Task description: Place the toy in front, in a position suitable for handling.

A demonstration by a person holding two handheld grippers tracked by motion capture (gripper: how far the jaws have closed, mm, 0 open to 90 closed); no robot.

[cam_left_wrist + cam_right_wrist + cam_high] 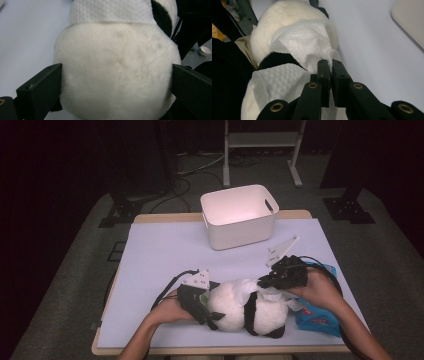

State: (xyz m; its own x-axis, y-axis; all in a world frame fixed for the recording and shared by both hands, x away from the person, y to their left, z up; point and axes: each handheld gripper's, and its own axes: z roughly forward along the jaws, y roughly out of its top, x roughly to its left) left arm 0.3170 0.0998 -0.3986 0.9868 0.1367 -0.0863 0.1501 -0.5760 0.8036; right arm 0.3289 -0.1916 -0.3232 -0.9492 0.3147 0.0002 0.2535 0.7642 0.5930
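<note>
One plush panda (247, 312) between the left tongs, one white tissue (304, 47) pinched — one white bin (239, 215) beyond, one blue packet (316, 317).

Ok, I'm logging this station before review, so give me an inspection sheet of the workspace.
Surface: pale lilac table top, wooden edge.
Job's things: plush panda lying down; white paper tissue draped over it.
Clutter: white bin at the far edge; blue packet under the right forearm.
Grippers: left claw clamps the panda's head; right claw shut on the tissue.
Cables: black leads trail from both.
Surroundings: dark room, grey floor, metal frame.
</note>
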